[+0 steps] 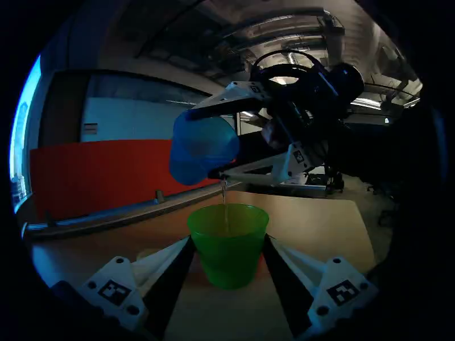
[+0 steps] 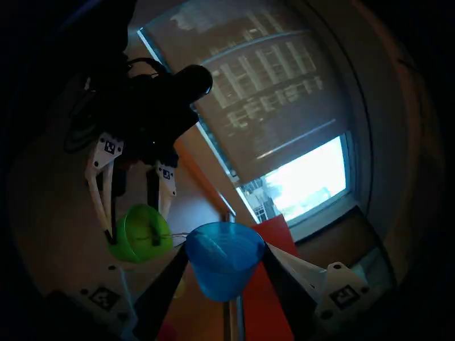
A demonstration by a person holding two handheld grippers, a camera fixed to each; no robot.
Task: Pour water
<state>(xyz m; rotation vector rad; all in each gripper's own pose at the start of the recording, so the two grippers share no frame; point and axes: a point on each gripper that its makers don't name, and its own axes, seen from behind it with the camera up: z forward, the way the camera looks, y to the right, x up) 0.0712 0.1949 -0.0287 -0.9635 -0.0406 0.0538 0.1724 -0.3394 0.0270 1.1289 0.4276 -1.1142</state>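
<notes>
— Left claw (image 1: 228, 250) first. How wide?

— Parted to a cup's width, no wider, and clamped on the green cup (image 1: 227, 258), one finger pressed to each side wall at nine and three o'clock of it. Held upright, mouth up, low over the pale tabletop (image 1: 318, 227) (cannot tell whether touching it or just above).

— And the right claw (image 1: 200, 143)?

— Seen in the left gripper view at twelve o'clock, well above the green rim. Opened about as far, and gripping the blue cup (image 1: 202, 148) between both fingers, one above and one below. Rolled hard over, tipping the cup with it.

— Anything coming out?

— Yes, a thin stream of water (image 1: 224, 199), leaving the blue cup at its five o'clock edge and dropping straight into the green one, near the middle of its mouth.

— Pose of the hands?

— Hard to tell. Dark gripper body (image 1: 335, 85) behind the right fingers, at two o'clock of the blue cup, with cables (image 1: 284, 57) looped over it. Hand behind it too dim to make out.

— From the right gripper view?

— Same grip, seen along the fingers: blue cup wedged between them, open mouth toward the camera. Green cup at nine o'clock of it, just beside, pinched between the left claw's two white fingers. Bright window (image 2: 307, 179) at three o'clock.
</notes>
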